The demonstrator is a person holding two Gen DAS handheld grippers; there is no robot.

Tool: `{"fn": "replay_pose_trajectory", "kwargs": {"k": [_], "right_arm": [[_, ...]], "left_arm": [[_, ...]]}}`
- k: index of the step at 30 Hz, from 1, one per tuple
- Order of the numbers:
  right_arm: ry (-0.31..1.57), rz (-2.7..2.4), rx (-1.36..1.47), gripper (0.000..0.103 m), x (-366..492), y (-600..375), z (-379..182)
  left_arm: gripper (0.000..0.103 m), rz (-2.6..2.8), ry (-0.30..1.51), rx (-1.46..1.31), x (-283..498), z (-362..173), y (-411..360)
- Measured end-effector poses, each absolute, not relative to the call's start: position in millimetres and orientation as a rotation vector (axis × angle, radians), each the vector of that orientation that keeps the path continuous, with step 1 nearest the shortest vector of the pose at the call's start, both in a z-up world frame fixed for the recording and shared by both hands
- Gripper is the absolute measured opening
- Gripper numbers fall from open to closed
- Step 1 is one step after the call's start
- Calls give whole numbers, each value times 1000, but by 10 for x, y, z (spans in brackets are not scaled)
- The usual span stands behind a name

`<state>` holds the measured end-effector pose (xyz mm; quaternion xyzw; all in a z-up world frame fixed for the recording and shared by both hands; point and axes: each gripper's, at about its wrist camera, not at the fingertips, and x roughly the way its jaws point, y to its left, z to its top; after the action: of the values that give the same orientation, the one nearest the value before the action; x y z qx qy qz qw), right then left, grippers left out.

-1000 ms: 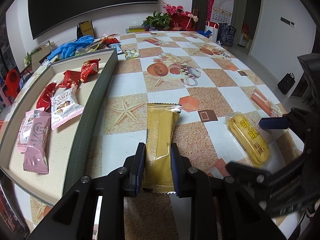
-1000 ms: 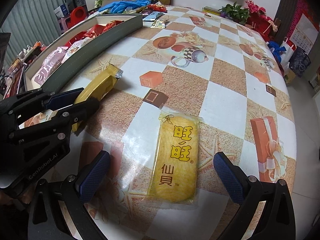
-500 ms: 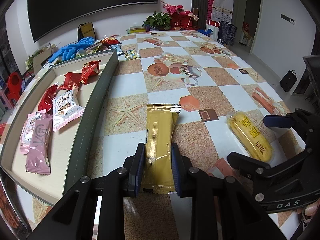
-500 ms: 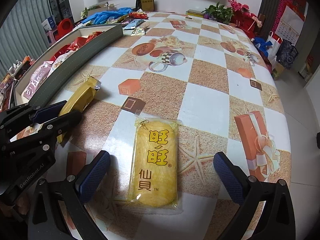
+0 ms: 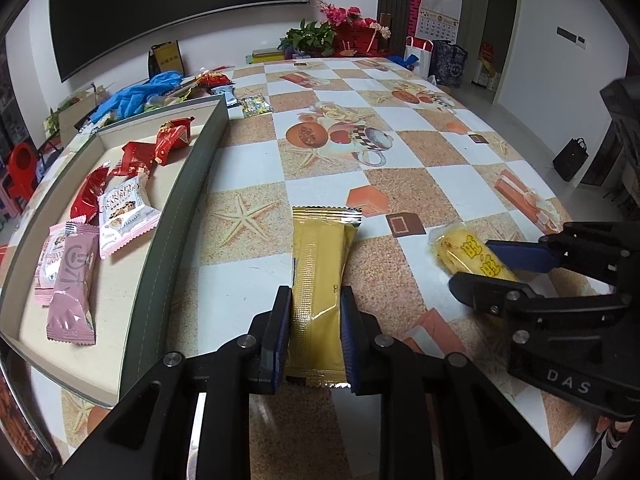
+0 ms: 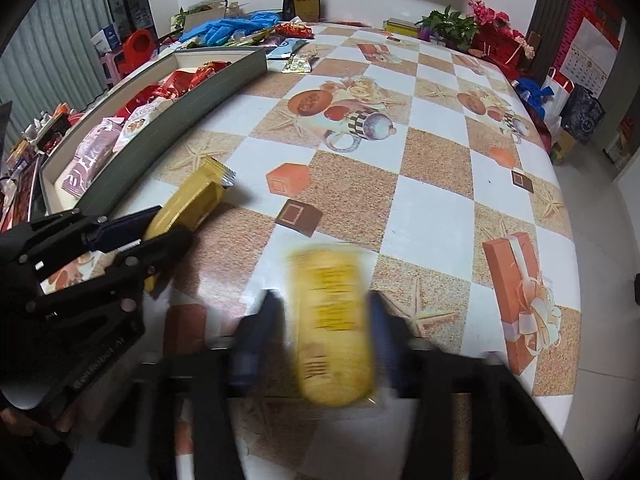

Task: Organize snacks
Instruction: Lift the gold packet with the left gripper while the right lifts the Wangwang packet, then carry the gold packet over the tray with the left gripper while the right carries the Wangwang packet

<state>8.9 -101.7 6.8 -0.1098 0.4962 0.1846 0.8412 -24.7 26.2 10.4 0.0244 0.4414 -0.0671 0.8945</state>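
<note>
The gold packet (image 5: 318,280) is clamped in the left tool (image 5: 315,334), presumably for the tray (image 5: 176,240); the right tool (image 6: 320,336) brackets the yellow cracker pack (image 6: 332,328), closure blurred and untellable

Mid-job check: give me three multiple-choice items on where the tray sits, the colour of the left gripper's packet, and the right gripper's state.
1. The tray lies where, relative to the gold packet?
A. to its left
B. to its right
C. under it

2. The packet in the left gripper is
A. red
B. gold
C. pink

3. The jaws of the right gripper stand
A. wide apart, nothing between
B. either side of the yellow rice cracker pack
C. out of view

Answers: 1 A, the tray wall runs along the packet's left side. 2 B, gold wrapper between the blue pads. 3 B, a finger on each side, though blurred.
</note>
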Motion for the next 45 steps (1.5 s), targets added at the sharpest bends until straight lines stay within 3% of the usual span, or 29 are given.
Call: {"fn": "replay_pose_trajectory", "kwargs": {"k": [17,32,45], "right_arm": [[996,460,-62,37,19,-1041,383],[933,605,-93,37,78,-387,879],[940,692,-103,38,217,243,981]], "left_arm": [[24,-116,873,17,-359,511,392],[24,6,858,-41,-333,761,934],[24,79,870,-134,-303,774,1462]]}}
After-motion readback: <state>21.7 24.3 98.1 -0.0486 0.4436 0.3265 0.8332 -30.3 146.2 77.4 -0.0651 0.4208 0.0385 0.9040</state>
